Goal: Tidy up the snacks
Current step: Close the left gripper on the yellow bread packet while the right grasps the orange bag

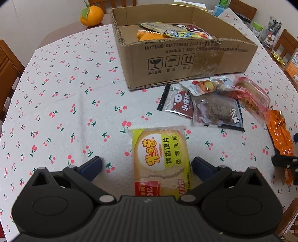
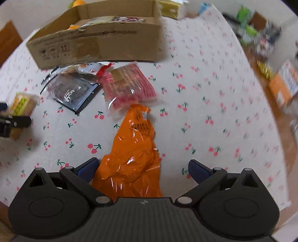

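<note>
My left gripper is open, its fingers either side of a yellow bread-slice pack lying on the cherry tablecloth; the right finger is next to the pack, the left stands apart. My right gripper is open around an orange snack bag, which lies nearer its left finger. A cardboard box at the back holds several snack packs. In front of it lie a dark pig-print pack, a clear pack of dark snacks and a red cake pack.
An orange fruit stands on the table behind the box's left corner. Jars and packets crowd the table's far right edge. Wooden chairs ring the table. The left gripper shows in the right wrist view.
</note>
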A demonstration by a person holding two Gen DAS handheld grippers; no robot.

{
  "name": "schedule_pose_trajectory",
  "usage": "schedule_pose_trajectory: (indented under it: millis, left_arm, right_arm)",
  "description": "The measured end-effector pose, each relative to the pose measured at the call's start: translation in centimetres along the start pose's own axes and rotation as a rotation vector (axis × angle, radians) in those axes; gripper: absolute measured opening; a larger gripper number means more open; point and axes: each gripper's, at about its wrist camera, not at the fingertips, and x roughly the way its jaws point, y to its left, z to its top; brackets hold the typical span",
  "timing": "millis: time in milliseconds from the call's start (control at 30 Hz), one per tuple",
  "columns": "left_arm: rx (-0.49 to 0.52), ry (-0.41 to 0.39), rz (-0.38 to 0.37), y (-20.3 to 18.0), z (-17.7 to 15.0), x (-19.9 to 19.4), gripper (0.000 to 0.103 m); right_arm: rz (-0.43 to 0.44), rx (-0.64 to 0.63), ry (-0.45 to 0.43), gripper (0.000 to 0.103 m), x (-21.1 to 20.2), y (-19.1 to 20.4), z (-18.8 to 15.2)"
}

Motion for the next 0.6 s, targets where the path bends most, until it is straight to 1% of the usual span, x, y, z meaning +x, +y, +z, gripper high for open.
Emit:
schedule_pose_trajectory:
  millis: [100,167,267,333,367,433,533,600]
  left_arm:
    - [0.024,-0.012,-0.008,-0.5,0.0,-0.1,0.102]
    - [0.033,-0.020,-0.017,-0.8,0.0,0.0,0.102]
    - [0.040,-0.024,-0.030,-1.1,0.1,0.0,0.099]
    - [0.049,-0.028,-0.032,-1.2,0.1,-0.2,0.095]
    - [0.057,-0.030,-0.034,-1.4,0.1,-0.3,0.094]
    - [0.071,-0.034,-0.039,-1.6,0.1,-0.4,0.088]
    - [0.078,-0.035,-0.049,-1.7,0.2,-0.3,0.085]
    - [0.074,-0.032,-0.051,-1.6,0.2,-0.3,0.083]
  right_arm:
    - [0.004,-0.026,-0.017,0.103,0.1,0.2,-0.3]
    - [0.005,-0.022,-0.018,0.103,0.1,0.2,-0.4]
    - [0.000,-0.017,-0.014,0.103,0.1,0.4,-0.4]
    - [-0.001,-0.014,0.007,0.103,0.1,0.6,-0.2]
    - [0.003,-0.020,0.008,0.103,0.0,0.8,-0.1]
    - [0.014,-0.043,0.001,0.103,0.1,1.4,-0.1]
    - [0.028,-0.055,-0.005,0.103,0.1,2.1,0.0]
    - [0.029,-0.055,-0.020,0.096,0.0,2.3,0.2]
